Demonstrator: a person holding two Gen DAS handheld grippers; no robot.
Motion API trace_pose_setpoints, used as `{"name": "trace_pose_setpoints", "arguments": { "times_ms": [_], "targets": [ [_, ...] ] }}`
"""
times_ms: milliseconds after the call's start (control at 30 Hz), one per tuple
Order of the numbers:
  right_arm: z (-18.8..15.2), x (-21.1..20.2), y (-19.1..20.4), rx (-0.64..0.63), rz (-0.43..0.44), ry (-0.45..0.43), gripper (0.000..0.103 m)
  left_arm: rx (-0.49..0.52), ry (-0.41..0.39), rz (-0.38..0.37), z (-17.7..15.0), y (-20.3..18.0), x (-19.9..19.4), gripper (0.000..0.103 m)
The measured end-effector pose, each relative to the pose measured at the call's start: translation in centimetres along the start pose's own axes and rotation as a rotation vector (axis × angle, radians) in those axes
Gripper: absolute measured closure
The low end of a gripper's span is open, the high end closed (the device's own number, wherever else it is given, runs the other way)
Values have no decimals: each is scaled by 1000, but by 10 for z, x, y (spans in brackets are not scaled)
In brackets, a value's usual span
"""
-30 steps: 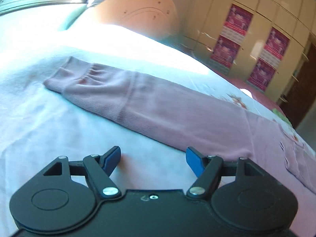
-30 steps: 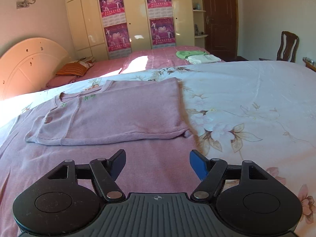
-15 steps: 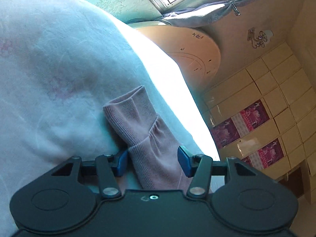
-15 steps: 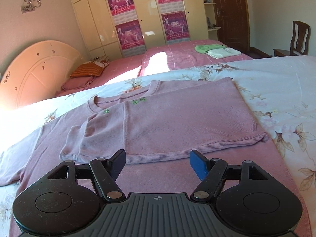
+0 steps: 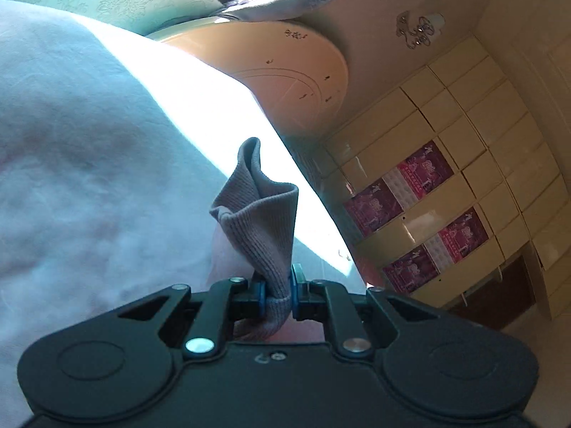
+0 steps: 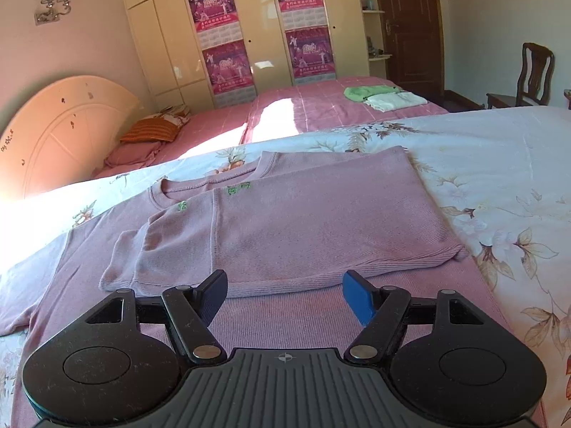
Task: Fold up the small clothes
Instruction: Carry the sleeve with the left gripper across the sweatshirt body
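A pink ribbed long-sleeved top lies flat on the floral bedsheet, one side folded over its body. My left gripper is shut on the cuff of the top's sleeve, and the cuff stands up bunched between the blue pads. My right gripper is open and empty, low over the near part of the top, just short of the folded layer's edge.
A curved headboard stands at the left. A second bed behind holds folded green and white clothes and a striped pillow. Wardrobes with posters, a door and a chair line the far wall.
My left gripper swung to the sleeve's end, closed on the cuff and lifted it off the bed. My right gripper shifted left along the top and stayed open.
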State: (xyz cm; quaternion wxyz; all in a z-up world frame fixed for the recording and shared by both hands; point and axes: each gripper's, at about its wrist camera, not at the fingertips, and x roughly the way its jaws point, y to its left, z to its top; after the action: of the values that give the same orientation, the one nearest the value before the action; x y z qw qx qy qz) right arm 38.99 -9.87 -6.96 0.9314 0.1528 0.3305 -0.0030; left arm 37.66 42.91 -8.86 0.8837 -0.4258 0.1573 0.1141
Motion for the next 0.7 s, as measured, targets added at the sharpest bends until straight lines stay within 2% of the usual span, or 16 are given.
{"name": "trace_pose_setpoints", "arguments": {
  "times_ms": [133, 233, 367, 533, 700],
  "targets": [
    [2, -2, -12, 24, 12, -6, 31, 155, 84, -86, -45, -78, 20, 91],
    [4, -2, -21, 23, 19, -11, 31, 267, 147, -182, -89, -138, 35, 91],
    [12, -1, -34, 24, 35, -27, 31, 407, 219, -273, -153, -208, 53, 91],
    [24, -3, -52, 49, 54, -50, 31, 574, 314, -331, -234, -267, 71, 91],
    [32, -6, -69, 97, 86, -43, 31, 694, 420, -317, -299, -287, 91, 91]
  ]
}}
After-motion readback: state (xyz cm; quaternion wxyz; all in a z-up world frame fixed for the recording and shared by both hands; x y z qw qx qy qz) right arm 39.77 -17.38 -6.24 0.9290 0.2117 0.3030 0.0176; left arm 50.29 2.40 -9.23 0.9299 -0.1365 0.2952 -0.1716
